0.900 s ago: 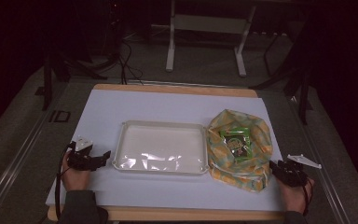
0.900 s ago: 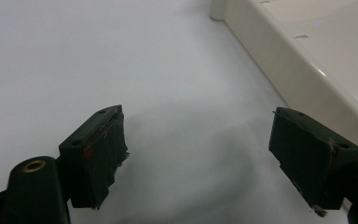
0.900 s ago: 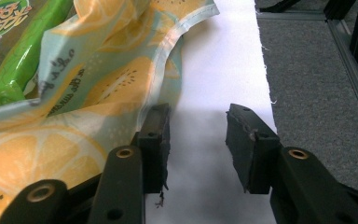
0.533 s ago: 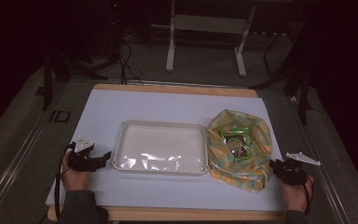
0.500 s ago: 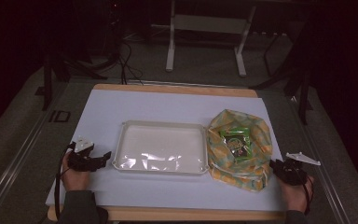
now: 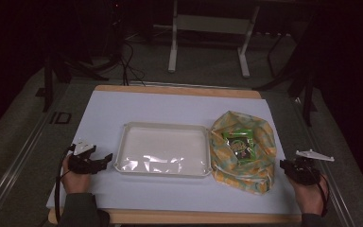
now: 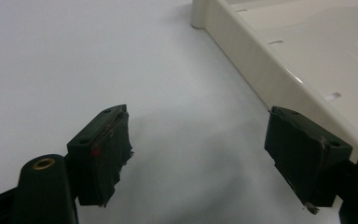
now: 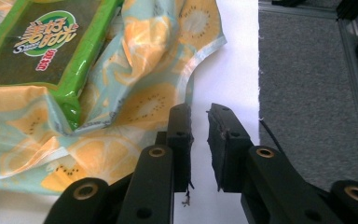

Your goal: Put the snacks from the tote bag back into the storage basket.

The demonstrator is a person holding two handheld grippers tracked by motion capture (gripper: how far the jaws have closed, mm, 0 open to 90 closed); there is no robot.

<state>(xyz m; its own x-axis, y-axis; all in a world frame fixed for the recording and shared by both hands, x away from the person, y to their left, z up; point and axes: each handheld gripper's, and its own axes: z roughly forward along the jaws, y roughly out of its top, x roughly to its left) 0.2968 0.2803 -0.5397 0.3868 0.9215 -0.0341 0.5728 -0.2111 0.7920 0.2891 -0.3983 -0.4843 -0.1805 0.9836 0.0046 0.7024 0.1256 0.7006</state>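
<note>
scene: white surface [image 6: 170,106] with wooden edges; cream tray [image 6: 162,150] at the middle, fruit-print bag [image 6: 243,151] at the right side; a hand at each near corner
left hand-held gripper [image 6: 105,161]: near the left edge of the surface, just beside the tray's left wall; jaws spread wide, nothing between them; in the left gripper view [image 7: 198,158] the tray wall [image 7: 261,70] runs past the right jaw, whether it touches I cannot tell
right hand-held gripper [image 6: 284,166]: at the right edge of the surface, just beside the bag's near right side; jaws nearly pressed together with a narrow gap, pinching nothing; in the right gripper view [image 8: 199,140] the bag's cloth edge [image 8: 135,112] lies just left of and ahead of the jaw tips
key relation: green snack packet [image 6: 239,144] lies left of and beyond the right hand-held gripper, well apart from the left one with the tray between; right hand is clearly nearer; packet's long axis runs roughly from the near edge toward the far edge, slightly tilted
containers: bag lies open and crumpled, packet resting in its hollow, label up [image 8: 42,37]; tray holds nothing, only glare on its floor
judgement: packet likely goes from bag to tray; right jaws would have to spread before reaching in over the bag's rim; loose cloth could get caught with the packet
</note>
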